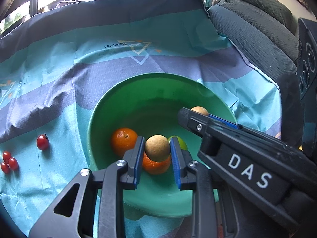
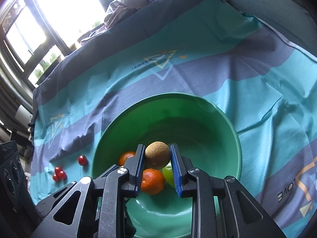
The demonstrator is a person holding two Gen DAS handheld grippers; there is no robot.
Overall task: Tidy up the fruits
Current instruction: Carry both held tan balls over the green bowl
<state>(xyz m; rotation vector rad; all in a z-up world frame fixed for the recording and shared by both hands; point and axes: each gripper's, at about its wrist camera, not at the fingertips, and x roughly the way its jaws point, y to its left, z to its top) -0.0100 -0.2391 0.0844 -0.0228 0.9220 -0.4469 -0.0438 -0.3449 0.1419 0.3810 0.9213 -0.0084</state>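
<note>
A green bowl [image 1: 111, 107] [image 2: 218, 117] sits on a teal and grey cloth. Inside lie two oranges [image 1: 123, 141] [image 2: 153, 181] and a green fruit [image 1: 183, 143] [image 2: 168, 173]. My left gripper [image 1: 157, 148] is shut on a small round brown fruit [image 1: 157, 148] above the bowl. My right gripper [image 2: 157, 154] is shut on a second brown fruit [image 2: 157, 154], also over the bowl. In the left wrist view the right gripper [image 1: 200, 115] reaches in from the right with its brown fruit [image 1: 200, 110] peeking out.
Several cherry tomatoes [image 1: 42, 142] [image 2: 82, 159] lie on the cloth left of the bowl, one apart and three clustered [image 1: 9, 162] [image 2: 59, 173]. A grey cushioned seat [image 1: 257, 25] borders the cloth at the right. A dark box [image 1: 309, 63] stands far right.
</note>
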